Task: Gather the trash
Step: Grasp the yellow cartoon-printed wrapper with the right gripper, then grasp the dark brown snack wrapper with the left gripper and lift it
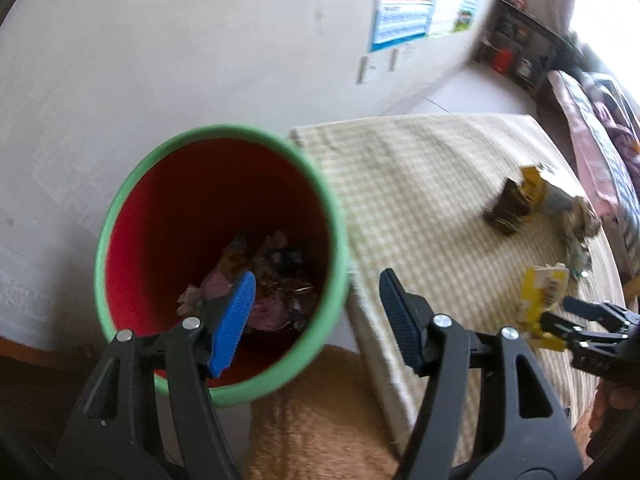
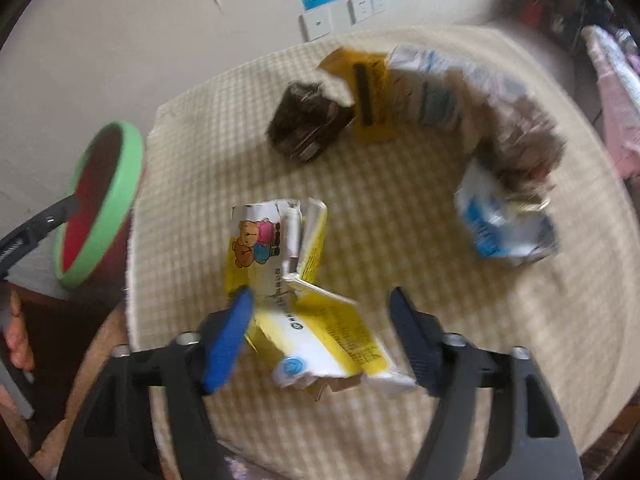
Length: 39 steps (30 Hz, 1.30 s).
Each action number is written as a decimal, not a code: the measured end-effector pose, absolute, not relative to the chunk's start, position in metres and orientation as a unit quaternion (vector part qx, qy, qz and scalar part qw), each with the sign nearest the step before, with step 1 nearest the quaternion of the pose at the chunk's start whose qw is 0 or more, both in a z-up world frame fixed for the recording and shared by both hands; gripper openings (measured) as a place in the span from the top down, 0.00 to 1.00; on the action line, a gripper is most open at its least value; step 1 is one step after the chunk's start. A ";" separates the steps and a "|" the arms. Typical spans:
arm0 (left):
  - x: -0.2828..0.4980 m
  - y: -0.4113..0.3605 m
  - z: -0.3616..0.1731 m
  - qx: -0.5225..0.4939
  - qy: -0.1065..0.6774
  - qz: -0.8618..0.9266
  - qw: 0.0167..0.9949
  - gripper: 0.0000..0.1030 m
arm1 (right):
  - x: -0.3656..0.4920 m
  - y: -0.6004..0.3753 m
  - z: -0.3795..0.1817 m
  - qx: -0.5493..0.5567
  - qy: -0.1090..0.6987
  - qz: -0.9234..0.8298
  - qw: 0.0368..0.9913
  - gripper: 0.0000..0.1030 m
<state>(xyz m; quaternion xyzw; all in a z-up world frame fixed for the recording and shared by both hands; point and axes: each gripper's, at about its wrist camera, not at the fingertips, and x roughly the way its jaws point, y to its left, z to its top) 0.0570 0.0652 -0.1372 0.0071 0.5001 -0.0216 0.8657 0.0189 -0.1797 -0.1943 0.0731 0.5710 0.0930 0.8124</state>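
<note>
Lying between the spread blue pads of the right tongs (image 2: 320, 336), a torn yellow carton (image 2: 308, 300) with cartoon bears rests on the checked cloth of the bench (image 2: 400, 240); the left pad looks to be at its edge, the right pad stands clear of it, so the carton is bracketed rather than gripped. Beyond these tongs lie more scraps: a dark crumpled packet (image 2: 308, 124), a yellow wrapper (image 2: 370, 92) touching it, and off to the right a blue-and-white crumpled bag (image 2: 504, 224) with a blurred brownish heap just past it. The left tongs (image 1: 316, 316) hang half open and empty, with one pad over the mouth of the red bin (image 1: 220, 392) with a green rim, the other pad outside it. At the bin's bottom, below that pad, sits a small pile of crumpled wrappers (image 1: 260, 280). My judgement is that the job is partly done: some trash is binned, but the carton and at least four pieces are left on the bench.
</note>
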 end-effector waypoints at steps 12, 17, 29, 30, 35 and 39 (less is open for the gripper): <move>0.092 -0.054 -0.145 0.084 0.493 -0.131 0.856 0.40 | -0.025 -0.239 -0.179 0.193 0.527 0.037 0.827 0.87; 0.115 -0.112 -0.166 0.139 0.489 -0.160 0.846 0.40 | -0.035 -0.257 -0.167 0.204 0.507 0.014 0.837 0.86; 0.145 -0.141 -0.201 0.135 0.534 -0.163 0.819 0.54 | -0.025 -0.244 -0.180 0.207 0.526 0.031 0.824 0.83; 0.144 -0.140 -0.201 0.134 0.532 -0.168 0.819 0.55 | -0.024 -0.243 -0.181 0.206 0.529 0.032 0.823 0.82; 0.135 -0.122 -0.197 0.108 0.537 -0.172 0.819 0.57 | -0.022 -0.236 -0.182 0.201 0.532 0.034 0.822 0.71; 0.114 -0.100 -0.190 0.097 0.536 -0.169 0.821 0.57 | -0.020 -0.234 -0.179 0.199 0.527 0.029 0.826 0.56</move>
